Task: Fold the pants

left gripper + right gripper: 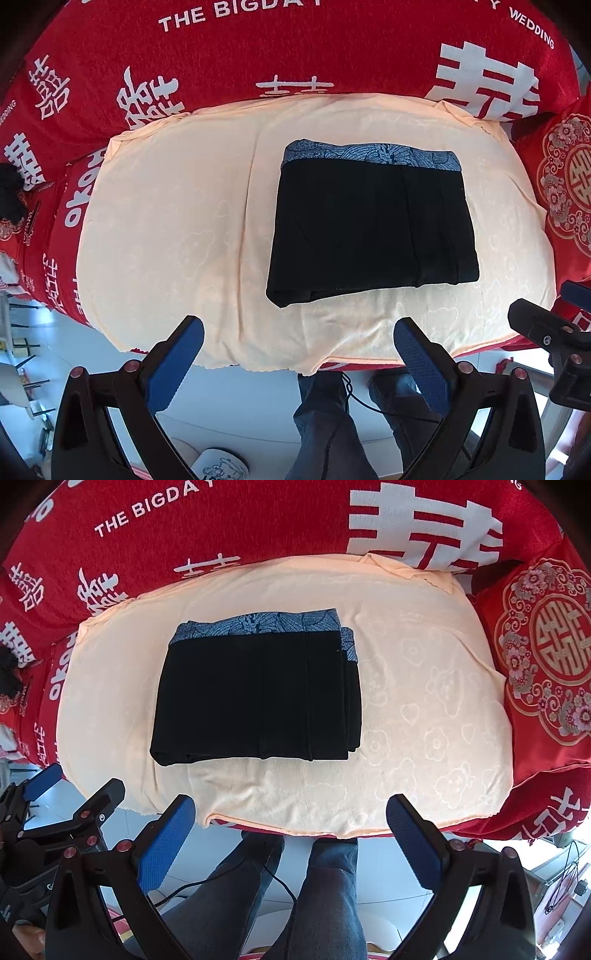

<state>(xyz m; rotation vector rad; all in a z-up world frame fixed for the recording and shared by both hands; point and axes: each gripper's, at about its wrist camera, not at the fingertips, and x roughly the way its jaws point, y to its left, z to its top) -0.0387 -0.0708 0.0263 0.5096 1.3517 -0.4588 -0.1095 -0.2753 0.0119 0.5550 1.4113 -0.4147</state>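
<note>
The black pants lie folded into a neat rectangle on a cream cloth, with a blue patterned waistband along the far edge. The same pants sit left of centre in the right wrist view. My left gripper hovers open at the cloth's near edge, clear of the pants, with nothing between its blue pads. My right gripper is also open and empty, held back from the near edge of the cream cloth. The other gripper shows at each view's side.
A red sofa cover with white lettering surrounds the cloth. A red embroidered cushion lies at the right. A dark bundle sits at the far left. A person's legs in jeans and a black cable are below.
</note>
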